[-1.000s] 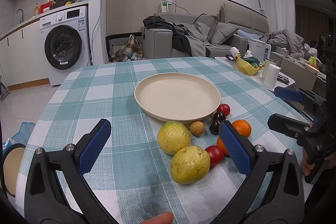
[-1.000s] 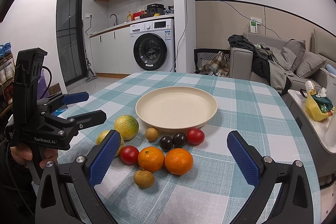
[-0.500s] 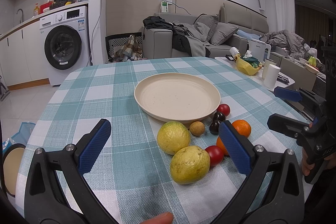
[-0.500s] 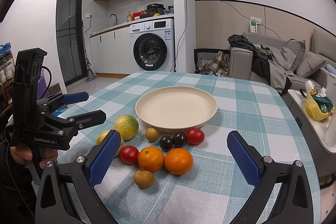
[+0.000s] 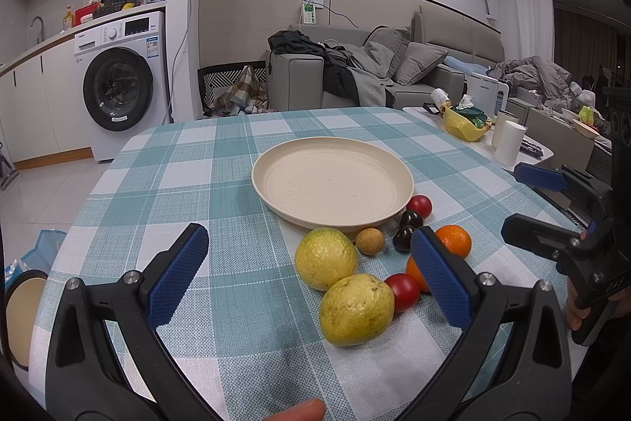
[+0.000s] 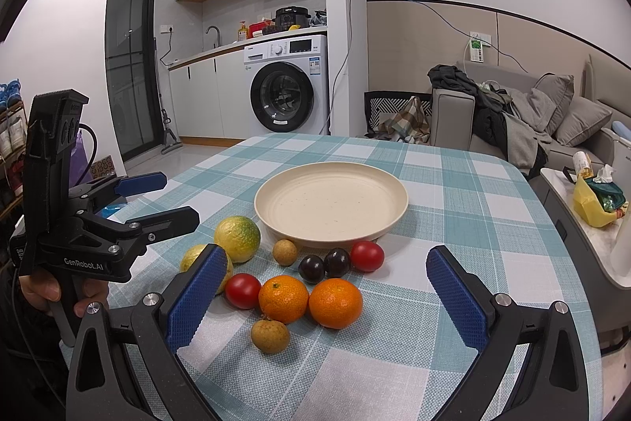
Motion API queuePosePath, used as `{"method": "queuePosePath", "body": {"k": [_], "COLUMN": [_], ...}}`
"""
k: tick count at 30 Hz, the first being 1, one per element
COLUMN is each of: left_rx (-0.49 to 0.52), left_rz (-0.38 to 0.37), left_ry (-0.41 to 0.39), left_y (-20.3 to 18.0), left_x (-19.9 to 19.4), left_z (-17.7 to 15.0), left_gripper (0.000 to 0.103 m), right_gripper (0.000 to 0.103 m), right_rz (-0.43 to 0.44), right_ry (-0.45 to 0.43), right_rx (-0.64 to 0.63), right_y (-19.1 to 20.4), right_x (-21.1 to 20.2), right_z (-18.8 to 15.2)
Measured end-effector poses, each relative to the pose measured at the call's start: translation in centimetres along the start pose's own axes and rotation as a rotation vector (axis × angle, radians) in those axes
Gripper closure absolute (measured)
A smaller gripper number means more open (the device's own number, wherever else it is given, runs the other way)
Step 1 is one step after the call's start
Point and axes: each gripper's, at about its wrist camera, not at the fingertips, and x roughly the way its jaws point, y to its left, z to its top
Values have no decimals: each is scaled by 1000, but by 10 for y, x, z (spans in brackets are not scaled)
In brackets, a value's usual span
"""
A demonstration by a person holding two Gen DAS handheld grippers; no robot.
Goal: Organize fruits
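Note:
An empty cream plate [image 5: 333,180] [image 6: 331,200] sits mid-table on a teal checked cloth. In front of it lie two yellow-green citrus fruits [image 5: 356,309] [image 6: 237,238], two oranges [image 6: 335,303], two red tomatoes [image 6: 367,255], two dark plums [image 6: 311,268] and two small brown longans [image 6: 270,335]. My left gripper [image 5: 311,275] is open and empty above the cloth, just short of the citrus fruits. My right gripper [image 6: 325,302] is open and empty, with the oranges between its blue pads.
The left gripper shows at the left of the right wrist view [image 6: 142,200], the right one at the right of the left wrist view [image 5: 552,208]. A side table with a yellow bag [image 5: 465,125] stands to the right. A washing machine [image 6: 288,85] and sofa [image 5: 355,73] are behind.

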Motion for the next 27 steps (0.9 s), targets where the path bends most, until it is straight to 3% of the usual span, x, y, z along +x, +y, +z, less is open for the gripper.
{"method": "queuePosePath", "body": {"k": [27], "left_rx": [0], "left_rz": [-2], "left_ry": [3], "left_y": [0], "left_x": [0], "left_z": [0], "left_gripper": [1], "right_gripper": [0], "right_rz": [-22], "right_ry": [23], "right_rx": [19], "right_y": [-1], "right_x": [4], "right_z": [-1]}}
